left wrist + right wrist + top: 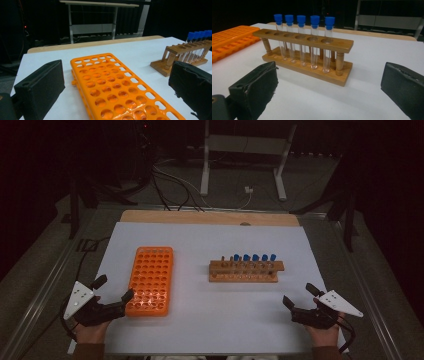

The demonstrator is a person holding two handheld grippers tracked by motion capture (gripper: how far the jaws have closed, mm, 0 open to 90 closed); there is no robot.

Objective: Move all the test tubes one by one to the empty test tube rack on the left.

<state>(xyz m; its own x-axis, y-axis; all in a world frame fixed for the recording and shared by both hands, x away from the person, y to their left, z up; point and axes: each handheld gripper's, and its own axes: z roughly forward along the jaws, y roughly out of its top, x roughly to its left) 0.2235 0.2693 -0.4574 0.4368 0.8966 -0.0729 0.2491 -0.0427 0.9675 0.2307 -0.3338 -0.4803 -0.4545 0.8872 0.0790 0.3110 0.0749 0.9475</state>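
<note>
An empty orange tube rack [149, 280] [117, 87] [229, 40] lies flat on the white table cover [210, 320], left of centre. A wooden rack [245, 270] [180, 56] [307, 55] at centre right holds several clear test tubes with blue caps [255, 257] [314, 20] in its far row. My left gripper [113, 288] [117, 92] rests at the near left, open, with the orange rack's near end between its jaws, untouched. My right gripper [301, 296] [329, 92] rests at the near right, open and empty, pointing at the wooden rack.
A bare wooden strip [210, 217] runs along the table's far edge. Beyond it stand a metal frame [245, 150] and cables [175, 185] on the dark floor. Metal rails [45, 290] run along both sides of the table.
</note>
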